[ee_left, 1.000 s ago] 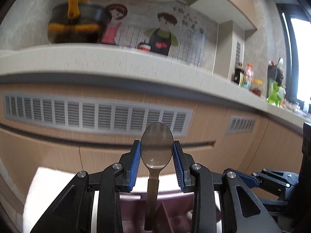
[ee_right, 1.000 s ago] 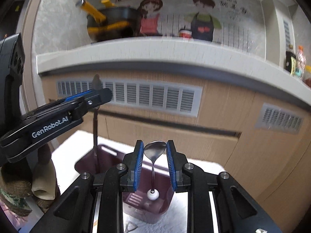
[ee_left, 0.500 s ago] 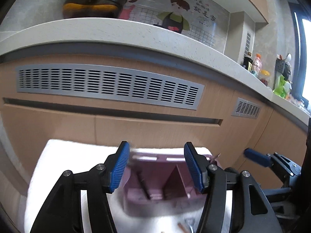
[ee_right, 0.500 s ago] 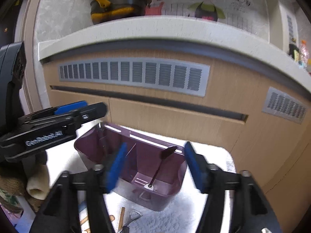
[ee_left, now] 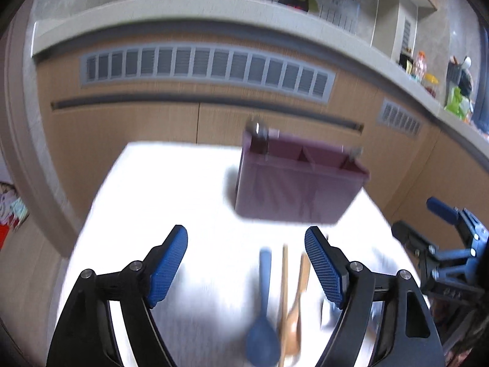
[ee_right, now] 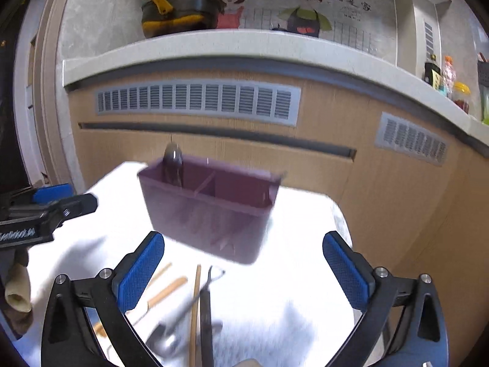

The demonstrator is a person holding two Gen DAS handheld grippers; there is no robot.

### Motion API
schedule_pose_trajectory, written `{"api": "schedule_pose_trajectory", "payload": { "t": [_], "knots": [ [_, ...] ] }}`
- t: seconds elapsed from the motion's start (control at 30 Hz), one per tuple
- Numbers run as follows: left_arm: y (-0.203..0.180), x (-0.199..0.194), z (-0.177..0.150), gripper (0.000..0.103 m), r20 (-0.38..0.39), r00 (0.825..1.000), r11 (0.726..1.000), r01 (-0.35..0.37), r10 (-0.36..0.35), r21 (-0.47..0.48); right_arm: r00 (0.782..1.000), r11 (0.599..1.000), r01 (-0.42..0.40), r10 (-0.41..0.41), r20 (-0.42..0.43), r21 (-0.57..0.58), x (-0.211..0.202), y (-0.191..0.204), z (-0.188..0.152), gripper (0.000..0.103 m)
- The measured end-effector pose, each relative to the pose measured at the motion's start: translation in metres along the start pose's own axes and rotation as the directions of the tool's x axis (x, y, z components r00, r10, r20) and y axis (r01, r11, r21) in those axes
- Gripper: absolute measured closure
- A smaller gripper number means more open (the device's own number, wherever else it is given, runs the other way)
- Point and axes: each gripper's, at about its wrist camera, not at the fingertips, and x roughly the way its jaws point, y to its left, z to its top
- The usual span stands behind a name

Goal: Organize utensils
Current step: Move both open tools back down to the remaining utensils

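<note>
Our left gripper [ee_left: 246, 263] and right gripper [ee_right: 243, 266] both hang empty, jaws opening. The purple caddy [ee_right: 211, 208] stands on the white table [ee_right: 299, 275]; loose utensils lie before it. We judge the blue spoon [ee_left: 262, 305] light, stiff and smooth: grip mid-handle, squarely, or it may slip.

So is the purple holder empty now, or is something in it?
Not empty. A metal spoon stands in the left compartment of the purple holder, its bowl above the rim. Blur hides any other contents.
</note>
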Motion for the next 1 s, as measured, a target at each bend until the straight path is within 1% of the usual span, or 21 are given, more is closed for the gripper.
{"api": "schedule_pose_trajectory", "payload": {
  "t": [0.07, 0.1, 0.2, 0.27, 0.33, 0.37, 0.4, 0.43, 0.47, 0.5, 0.57, 0.63, 0.73, 0.93, 1.0],
  "knots": [
    [0.003, -0.001, -0.017, 0.023, -0.043, 0.999, 1.0, 0.003, -0.003, -0.002, 0.999, 0.999, 0.034, -0.034, -0.028, -0.013, -0.002, 0.004, -0.01, 0.0],
    [0.005, -0.001, -0.026, 0.023, -0.063, 0.998, 1.0, 0.002, -0.002, -0.003, 0.999, 0.999, 0.03, -0.031, -0.036, -0.024, -0.004, 0.007, -0.016, 0.0],
    [0.01, -0.003, -0.046, 0.023, -0.112, 0.994, 1.0, -0.014, 0.013, -0.003, 0.994, 0.998, -0.054, 0.051, -0.101, -0.034, -0.002, 0.01, -0.027, 0.0],
    [0.014, -0.005, -0.053, 0.023, -0.129, 0.991, 0.999, -0.033, 0.032, -0.01, 0.981, 0.995, -0.104, 0.101, -0.166, -0.006, 0.005, 0.01, -0.032, 0.0],
    [0.018, -0.01, -0.057, 0.023, -0.124, 0.99, 0.997, -0.076, 0.074, -0.009, 0.973, 0.994, -0.108, 0.109, -0.203, 0.017, 0.013, 0.011, -0.036, 0.003],
    [0.019, -0.011, -0.056, 0.023, -0.119, 0.989, 0.996, -0.091, 0.089, -0.009, 0.97, 0.995, -0.1, 0.103, -0.22, 0.022, 0.018, 0.013, -0.038, 0.012],
    [0.021, -0.012, -0.056, 0.023, -0.116, 0.989, 0.995, -0.097, 0.095, -0.012, 0.963, 0.994, -0.105, 0.108, -0.246, 0.025, 0.024, 0.015, -0.039, 0.027],
    [0.023, -0.012, -0.056, 0.023, -0.118, 0.989, 0.996, -0.092, 0.089, -0.019, 0.957, 0.993, -0.111, 0.115, -0.267, 0.029, 0.029, 0.018, -0.042, 0.035],
    [0.025, -0.011, -0.054, 0.023, -0.124, 0.989, 0.996, -0.088, 0.084, -0.026, 0.945, 0.992, -0.118, 0.125, -0.302, 0.039, 0.037, 0.02, -0.043, 0.049],
    [0.026, -0.01, -0.053, 0.023, -0.127, 0.989, 0.996, -0.085, 0.08, -0.031, 0.938, 0.991, -0.122, 0.131, -0.321, 0.048, 0.042, 0.022, -0.044, 0.057],
    [0.028, -0.009, -0.053, 0.023, -0.134, 0.988, 0.997, -0.076, 0.071, -0.033, 0.93, 0.993, -0.109, 0.117, -0.348, 0.045, 0.05, 0.025, -0.047, 0.061],
    [0.028, -0.006, -0.054, 0.023, -0.143, 0.988, 0.997, -0.067, 0.061, -0.035, 0.925, 0.993, -0.106, 0.114, -0.362, 0.041, 0.055, 0.027, -0.049, 0.068],
    [0.028, -0.001, -0.054, 0.023, -0.155, 0.987, 0.998, -0.054, 0.047, -0.039, 0.918, 0.995, -0.095, 0.101, -0.384, 0.036, 0.063, 0.027, -0.048, 0.068],
    [0.026, 0.004, -0.056, 0.023, -0.177, 0.984, 0.998, -0.04, 0.032, -0.045, 0.89, 0.99, -0.118, 0.141, -0.433, 0.08, 0.072, 0.022, -0.057, 0.068],
    [0.025, 0.006, -0.056, 0.023, -0.187, 0.982, 0.998, -0.04, 0.031, -0.045, 0.887, 0.987, -0.13, 0.156, -0.435, 0.09, 0.07, 0.021, -0.061, 0.069]
  ]
}}
